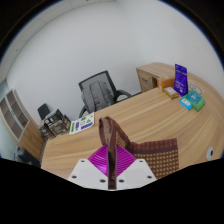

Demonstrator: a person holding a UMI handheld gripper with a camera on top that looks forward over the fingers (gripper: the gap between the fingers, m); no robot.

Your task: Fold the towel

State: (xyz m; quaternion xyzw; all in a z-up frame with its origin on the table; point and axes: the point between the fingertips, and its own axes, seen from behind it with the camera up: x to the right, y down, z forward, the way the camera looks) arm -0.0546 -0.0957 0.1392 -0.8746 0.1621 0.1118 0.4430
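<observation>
My gripper (111,158) is shut on the brown patterned towel (150,153), the two magenta pads (100,160) pressed together on a thin edge of cloth. A corner of the towel rises in a peak just ahead of the fingers (110,128). The rest of the towel trails to the right of the fingers, lying on the light wooden table (150,115).
A black office chair (98,92) stands beyond the table's far edge. A purple box (180,76) and small green and blue boxes (191,100) sit on the table's far right. A booklet (82,124) lies at the far left edge. A cabinet (14,112) stands at left.
</observation>
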